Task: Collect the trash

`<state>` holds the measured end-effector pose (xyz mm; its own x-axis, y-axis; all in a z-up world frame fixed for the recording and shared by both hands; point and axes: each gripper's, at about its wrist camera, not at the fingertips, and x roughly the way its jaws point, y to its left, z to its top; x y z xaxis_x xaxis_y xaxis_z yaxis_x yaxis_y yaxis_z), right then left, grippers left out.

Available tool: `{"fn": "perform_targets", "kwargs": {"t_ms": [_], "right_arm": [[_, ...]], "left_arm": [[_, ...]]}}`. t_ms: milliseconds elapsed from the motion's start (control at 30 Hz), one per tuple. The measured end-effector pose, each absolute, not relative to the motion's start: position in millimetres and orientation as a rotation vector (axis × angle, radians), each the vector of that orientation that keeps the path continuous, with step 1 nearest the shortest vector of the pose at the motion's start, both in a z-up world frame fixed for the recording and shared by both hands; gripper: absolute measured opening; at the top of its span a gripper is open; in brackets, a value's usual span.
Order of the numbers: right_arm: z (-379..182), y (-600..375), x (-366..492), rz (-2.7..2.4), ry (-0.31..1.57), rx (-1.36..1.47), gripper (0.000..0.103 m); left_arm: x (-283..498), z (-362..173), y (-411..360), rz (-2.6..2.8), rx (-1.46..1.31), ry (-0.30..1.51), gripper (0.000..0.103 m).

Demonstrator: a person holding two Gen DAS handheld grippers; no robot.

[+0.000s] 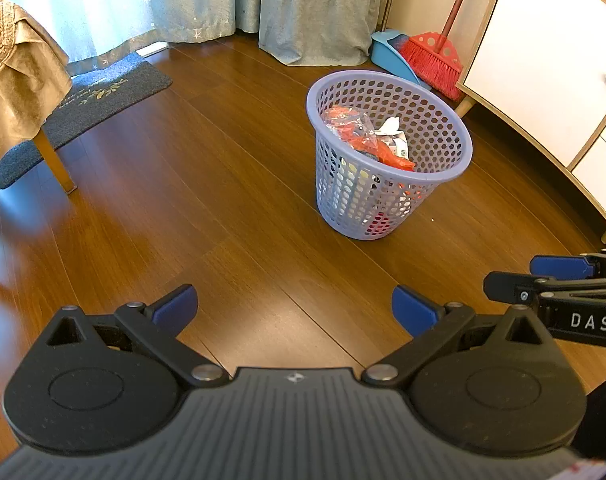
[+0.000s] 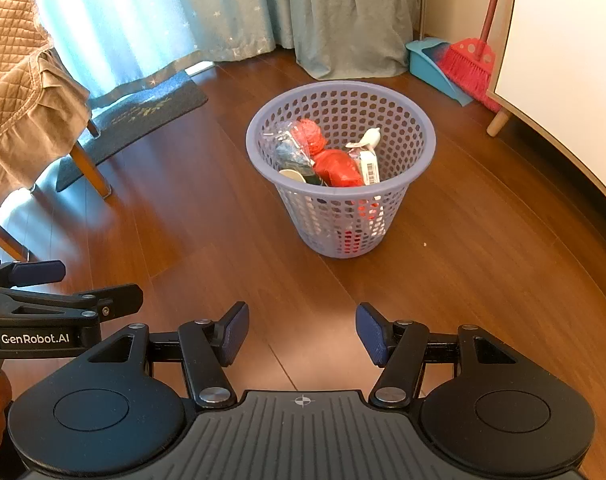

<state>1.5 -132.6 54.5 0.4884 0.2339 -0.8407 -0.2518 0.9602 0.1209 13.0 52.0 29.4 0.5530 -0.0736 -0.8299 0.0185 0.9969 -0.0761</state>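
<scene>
Both grippers are hanging empty above bare wood floor: left gripper (image 1: pixel 294 307) spread wide, right gripper (image 2: pixel 302 334) moderately wide. The lavender mesh wastebasket (image 2: pixel 417 126), centre frame, is holding the trash (image 2: pixel 337 166), probably collected; no litter is showing elsewhere.

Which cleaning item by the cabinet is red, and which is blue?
The broom is red, with a spotted head, bristles and a long handle leaning up along the white cabinet. The dustpan beside it, on the curtain side, is the blue one.
</scene>
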Motion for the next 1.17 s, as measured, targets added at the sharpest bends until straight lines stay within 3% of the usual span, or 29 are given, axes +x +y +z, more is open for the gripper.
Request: {"fn": "perform_targets", "kwargs": {"t_ms": [1167], "right_arm": [[55.2, -133.9, 0.2, 0.301, 1.008, -0.015, 0.057]], "left_arm": [[15.5, 31.0, 61.7, -0.044, -0.096, 0.98, 0.102]]}}
